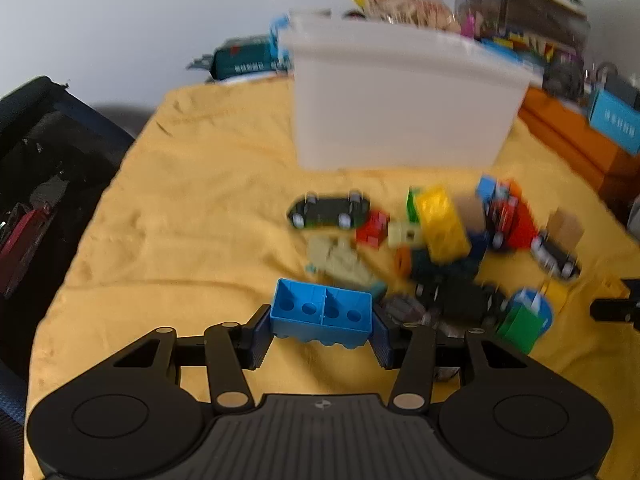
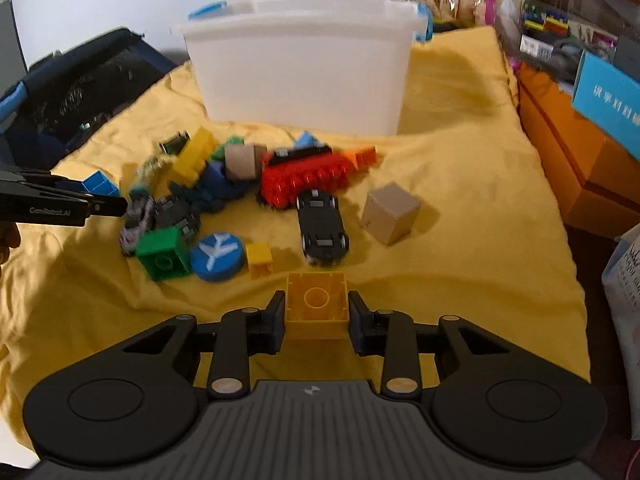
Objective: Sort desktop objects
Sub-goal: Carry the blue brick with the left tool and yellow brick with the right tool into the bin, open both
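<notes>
Holding a blue brick (image 1: 321, 312) in my left claw (image 1: 322, 330) and a yellow brick (image 2: 316, 306) in my right claw (image 2: 317, 316), both clamped; most toys lie unsorted mid-counter, before the white bin (image 2: 300, 76)

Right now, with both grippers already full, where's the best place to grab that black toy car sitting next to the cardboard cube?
Grip the black toy car across its narrow middle, between the wheels, with fingers on its two long sides. It lies flat, nose toward the camera, so come from straight above. The tan cardboard cube stands apart on one side and the red brick block crowds only the far end, so both flanks look free.
</notes>
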`<state>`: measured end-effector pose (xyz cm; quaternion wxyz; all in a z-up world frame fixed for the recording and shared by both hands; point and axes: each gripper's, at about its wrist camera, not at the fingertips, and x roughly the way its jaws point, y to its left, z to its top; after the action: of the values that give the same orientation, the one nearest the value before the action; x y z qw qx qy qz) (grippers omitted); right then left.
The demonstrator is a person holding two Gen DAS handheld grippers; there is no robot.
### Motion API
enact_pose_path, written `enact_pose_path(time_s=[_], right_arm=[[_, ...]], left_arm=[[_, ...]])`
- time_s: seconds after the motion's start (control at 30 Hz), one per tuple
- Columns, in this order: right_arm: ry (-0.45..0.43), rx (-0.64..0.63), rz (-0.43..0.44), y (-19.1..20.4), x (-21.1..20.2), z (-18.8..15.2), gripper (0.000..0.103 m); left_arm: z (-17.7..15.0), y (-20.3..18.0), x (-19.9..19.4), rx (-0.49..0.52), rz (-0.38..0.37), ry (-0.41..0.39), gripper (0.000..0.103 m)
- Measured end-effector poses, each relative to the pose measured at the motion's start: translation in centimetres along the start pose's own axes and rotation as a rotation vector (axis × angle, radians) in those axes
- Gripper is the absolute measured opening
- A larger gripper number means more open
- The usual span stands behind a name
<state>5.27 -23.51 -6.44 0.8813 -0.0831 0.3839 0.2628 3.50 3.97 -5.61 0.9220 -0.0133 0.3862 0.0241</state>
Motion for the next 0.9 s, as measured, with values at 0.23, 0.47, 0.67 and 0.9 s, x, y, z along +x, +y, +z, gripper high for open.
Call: enact_pose_path(time_s=[0.23,0.47,0.67,0.9], right_arm=[[-0.123,0.080,0.026,-1.8,-3.3,4.8,0.035],[-0.293,0.106,0.055,-4.2,-4.4,14.2,0.035],[-0.274,0.101,0.049,-3.8,-0.1,19.8,0.035],[-0.164,0.151,0.012,-3.9,5.6,22.3,0.035]], left_arm=[[6.0,-0.1,-4.4,-0.044,-0.024,-0.123,0.053],[14.8,-1.2,-5.2,-0.078,-0.039,-0.222,0.053],[20.1,-2.2,-1.4,-0.030,-0.035,-0.211,0.053],[21.7,-2.1,4.2,0.001,-0.038,-0.128,0.053]])
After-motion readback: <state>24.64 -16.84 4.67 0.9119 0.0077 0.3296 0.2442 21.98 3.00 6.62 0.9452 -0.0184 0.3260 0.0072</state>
